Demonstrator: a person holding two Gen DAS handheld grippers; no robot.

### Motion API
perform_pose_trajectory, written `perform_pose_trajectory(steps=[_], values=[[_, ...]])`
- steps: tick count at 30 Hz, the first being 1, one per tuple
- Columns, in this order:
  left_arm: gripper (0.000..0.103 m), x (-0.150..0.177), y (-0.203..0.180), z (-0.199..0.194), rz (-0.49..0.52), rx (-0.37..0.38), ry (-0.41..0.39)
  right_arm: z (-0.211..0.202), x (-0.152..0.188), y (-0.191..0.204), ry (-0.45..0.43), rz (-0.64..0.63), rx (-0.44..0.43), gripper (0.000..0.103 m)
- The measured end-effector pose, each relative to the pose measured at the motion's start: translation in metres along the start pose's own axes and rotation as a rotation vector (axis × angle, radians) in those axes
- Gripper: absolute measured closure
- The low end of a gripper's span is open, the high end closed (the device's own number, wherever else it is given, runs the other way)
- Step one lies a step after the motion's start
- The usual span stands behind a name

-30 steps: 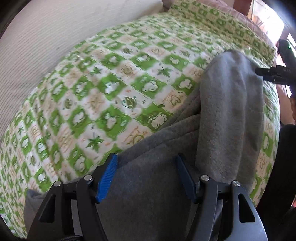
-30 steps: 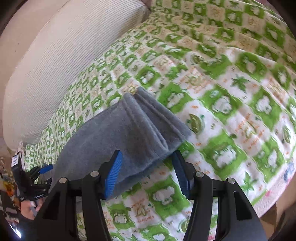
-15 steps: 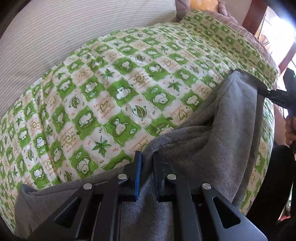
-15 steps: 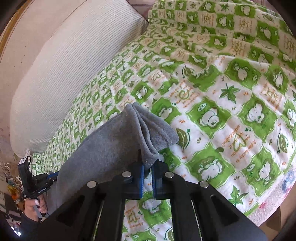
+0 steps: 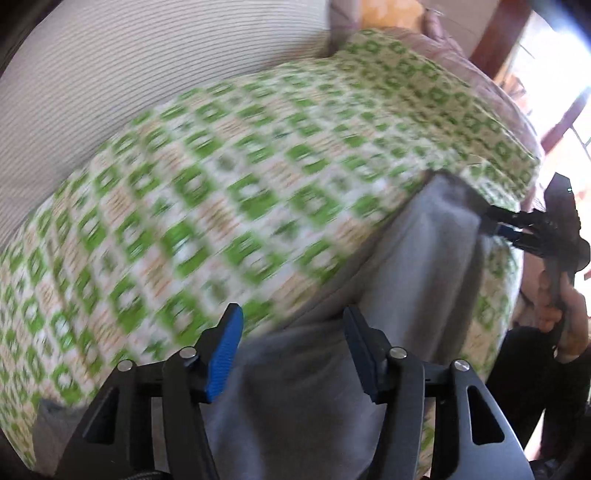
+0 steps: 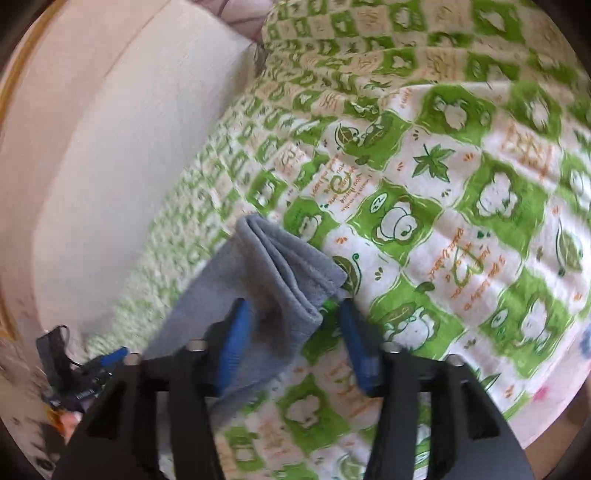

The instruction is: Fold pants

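Note:
Grey pants lie in a long band on the green-and-white patterned bedsheet. My left gripper hovers over their near end, its jaws opening; grey cloth lies between and below the blue pads, which do not press on it. In the right wrist view the folded leg ends reach in between the fingers of my right gripper. Its jaws are opening too, and the pads stand apart from the cloth. The right gripper shows at the far end of the pants, the left gripper at lower left.
A white ribbed bolster runs along the far side of the bed, also seen as the bolster. A person's hand holds the right gripper's handle. Dark wooden posts stand at the bed's far corner.
Both grippers were open a second ago, pinched the grey cloth half a second ago, and now stand open again. The left view has swung and risen, and is blurred.

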State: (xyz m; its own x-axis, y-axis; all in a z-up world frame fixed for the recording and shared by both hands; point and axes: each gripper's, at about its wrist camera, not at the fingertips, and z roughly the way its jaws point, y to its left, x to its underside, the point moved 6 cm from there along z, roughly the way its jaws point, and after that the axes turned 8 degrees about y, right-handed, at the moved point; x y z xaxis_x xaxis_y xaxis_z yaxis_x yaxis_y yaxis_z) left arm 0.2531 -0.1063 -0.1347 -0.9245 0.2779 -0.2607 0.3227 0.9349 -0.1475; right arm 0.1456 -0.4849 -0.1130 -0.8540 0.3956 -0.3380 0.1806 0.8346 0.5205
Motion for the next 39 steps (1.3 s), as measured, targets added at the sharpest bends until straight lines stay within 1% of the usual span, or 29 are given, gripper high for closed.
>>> perform_pose_trajectory(steps=[4, 7, 11, 16, 18, 19, 20, 24, 29, 32, 34, 36, 37, 39], values=[[0.045, -0.022, -0.033, 0.015, 0.063, 0.000, 0.022, -0.002, 0.002, 0.002, -0.004, 0.016, -0.019, 0.048], [0.045, -0.035, -0.054, 0.028, 0.089, 0.018, 0.038, -0.002, 0.003, 0.000, -0.007, 0.034, -0.019, 0.048], [0.045, -0.044, -0.068, 0.041, 0.098, 0.045, 0.056, -0.002, 0.007, -0.003, 0.009, 0.052, -0.027, 0.048], [0.045, -0.056, -0.079, 0.051, 0.097, 0.080, 0.070, -0.007, 0.012, -0.006, 0.019, 0.068, -0.014, 0.045], [0.045, -0.060, -0.079, 0.053, 0.090, 0.093, 0.072, -0.010, 0.014, -0.005, 0.015, 0.065, -0.004, 0.043], [0.045, -0.061, -0.079, 0.053, 0.086, 0.100, 0.072, -0.012, 0.016, -0.005, 0.014, 0.066, 0.004, 0.039], [0.045, -0.063, -0.079, 0.052, 0.077, 0.111, 0.068, -0.013, 0.017, -0.006, 0.014, 0.067, 0.011, 0.037], [0.045, -0.069, -0.080, 0.050, 0.042, 0.130, 0.054, -0.017, 0.020, -0.004, 0.000, 0.068, 0.018, 0.035], [0.044, -0.070, -0.082, 0.042, -0.010, 0.139, 0.021, -0.024, 0.024, -0.006, -0.015, 0.097, -0.011, 0.031], [0.044, -0.069, -0.084, 0.037, -0.048, 0.147, 0.004, -0.033, 0.027, -0.008, -0.048, 0.111, -0.026, 0.030], [0.044, -0.068, -0.087, 0.032, -0.068, 0.152, -0.010, -0.036, 0.027, -0.009, -0.064, 0.120, -0.027, 0.027], [0.044, -0.066, -0.092, 0.027, -0.083, 0.149, -0.022, -0.038, 0.027, -0.012, -0.066, 0.121, -0.039, 0.026], [0.043, -0.066, -0.094, 0.025, -0.091, 0.145, -0.029, -0.037, 0.026, -0.012, -0.061, 0.122, -0.043, 0.026], [0.038, -0.064, -0.098, 0.023, -0.102, 0.145, -0.035, -0.035, 0.026, -0.015, -0.046, 0.132, -0.063, 0.026]])
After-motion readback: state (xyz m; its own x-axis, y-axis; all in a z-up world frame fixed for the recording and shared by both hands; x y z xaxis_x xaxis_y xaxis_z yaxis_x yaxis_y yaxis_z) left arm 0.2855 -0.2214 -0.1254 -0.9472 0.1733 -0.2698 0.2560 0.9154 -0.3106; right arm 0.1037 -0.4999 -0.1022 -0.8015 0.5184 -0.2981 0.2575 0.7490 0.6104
